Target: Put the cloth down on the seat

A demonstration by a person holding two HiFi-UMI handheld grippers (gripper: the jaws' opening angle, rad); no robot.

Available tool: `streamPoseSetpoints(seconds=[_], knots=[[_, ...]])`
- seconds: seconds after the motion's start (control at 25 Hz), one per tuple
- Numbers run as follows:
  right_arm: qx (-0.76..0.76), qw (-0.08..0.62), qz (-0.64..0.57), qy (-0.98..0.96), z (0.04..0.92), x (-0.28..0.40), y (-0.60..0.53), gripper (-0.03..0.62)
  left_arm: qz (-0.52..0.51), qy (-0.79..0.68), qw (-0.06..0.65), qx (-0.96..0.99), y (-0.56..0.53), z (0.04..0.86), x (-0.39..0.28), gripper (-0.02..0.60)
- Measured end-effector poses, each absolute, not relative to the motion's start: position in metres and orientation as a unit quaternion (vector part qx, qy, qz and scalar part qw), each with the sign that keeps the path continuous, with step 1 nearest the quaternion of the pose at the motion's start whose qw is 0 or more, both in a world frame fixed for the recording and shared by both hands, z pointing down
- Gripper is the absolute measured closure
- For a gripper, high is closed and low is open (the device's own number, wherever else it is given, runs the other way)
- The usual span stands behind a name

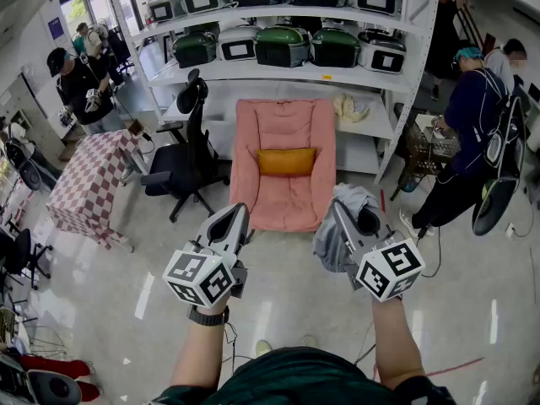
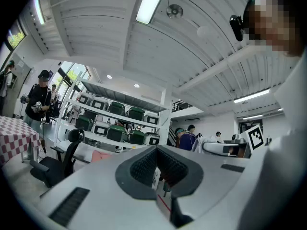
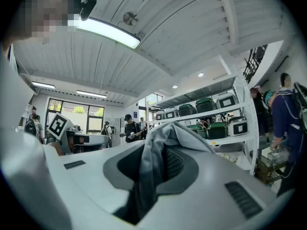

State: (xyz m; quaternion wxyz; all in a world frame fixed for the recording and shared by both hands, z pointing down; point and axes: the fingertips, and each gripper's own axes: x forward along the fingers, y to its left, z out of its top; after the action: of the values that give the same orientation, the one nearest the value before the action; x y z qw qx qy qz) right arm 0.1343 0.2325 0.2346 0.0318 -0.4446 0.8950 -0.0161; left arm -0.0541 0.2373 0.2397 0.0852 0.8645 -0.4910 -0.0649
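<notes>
The pink seat point(image 1: 284, 171) stands on the floor ahead of me, an orange cushion point(image 1: 286, 160) across its back. My right gripper point(image 1: 342, 213) is shut on a grey cloth point(image 1: 336, 234), held up in the air short of the seat's front right corner. In the right gripper view the cloth point(image 3: 160, 140) is pinched between the pads and drapes over the top of the right gripper point(image 3: 154, 166). My left gripper point(image 1: 234, 219) hovers level with it, short of the front left corner. In its own view the left gripper point(image 2: 159, 170) shows a narrow gap with nothing in it.
A black office chair point(image 1: 181, 163) stands just left of the seat, and a table with a checked cover point(image 1: 89, 180) further left. Behind the seat is a white shelf rack point(image 1: 396, 83) with green and white containers. One person point(image 1: 464, 133) stands at the right, another point(image 1: 80, 83) at the far left.
</notes>
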Motion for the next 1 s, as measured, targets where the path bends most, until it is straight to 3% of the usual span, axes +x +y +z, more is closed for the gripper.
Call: streamPoseSetpoints(seconds=[1.0], knots=[[-0.441, 0.039, -0.012, 0.897, 0.233, 0.162, 0.239, 0.542, -0.06, -0.499, 0.077, 0.861, 0.244, 0.238, -0.025, 0.577]])
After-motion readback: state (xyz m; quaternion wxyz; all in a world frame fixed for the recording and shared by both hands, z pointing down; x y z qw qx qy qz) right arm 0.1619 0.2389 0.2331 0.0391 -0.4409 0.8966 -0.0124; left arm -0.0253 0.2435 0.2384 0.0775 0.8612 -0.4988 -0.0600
